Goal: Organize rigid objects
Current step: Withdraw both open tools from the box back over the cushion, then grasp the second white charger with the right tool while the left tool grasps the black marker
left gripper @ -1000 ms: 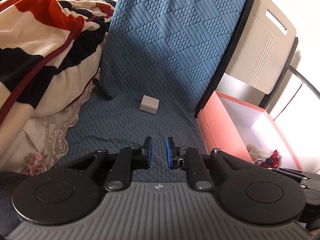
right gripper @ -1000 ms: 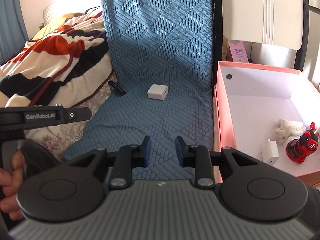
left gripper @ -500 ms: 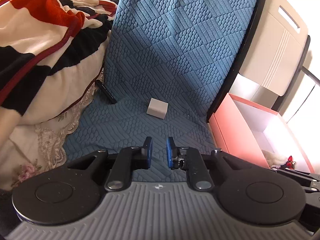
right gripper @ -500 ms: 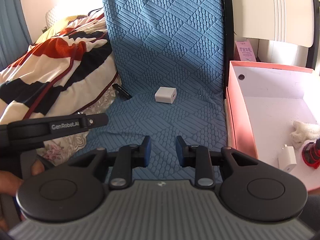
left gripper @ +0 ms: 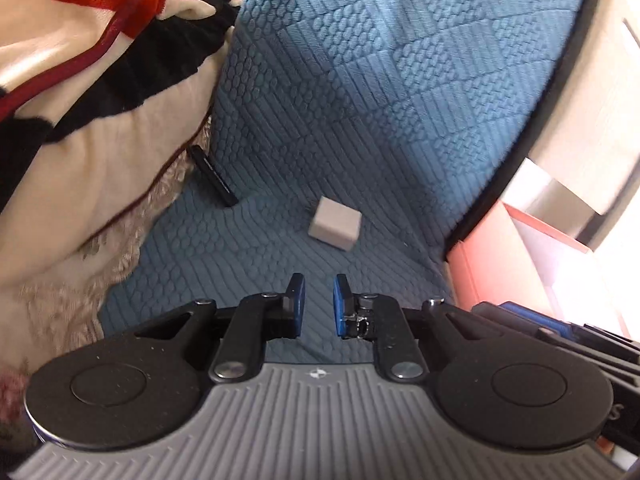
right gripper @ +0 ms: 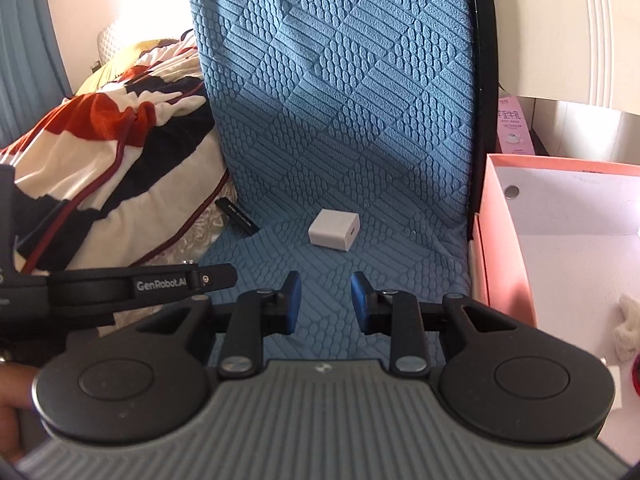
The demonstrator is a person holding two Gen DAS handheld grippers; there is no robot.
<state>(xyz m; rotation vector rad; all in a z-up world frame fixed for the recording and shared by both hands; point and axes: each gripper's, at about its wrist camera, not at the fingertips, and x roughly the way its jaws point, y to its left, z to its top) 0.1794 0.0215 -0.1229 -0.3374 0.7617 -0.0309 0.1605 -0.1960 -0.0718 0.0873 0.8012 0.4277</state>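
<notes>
I have brought both grippers closer to the white charger (right gripper: 334,234) lying on the blue cushion (right gripper: 340,120); my left gripper (left gripper: 319,306) and right gripper (right gripper: 326,302) hang parted and empty, so pickup looks next.

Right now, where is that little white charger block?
The white charger block lies on the blue quilted seat cover, ahead of both tongs, untouched. The black stick lies to its left and the pink box to its right.
</notes>
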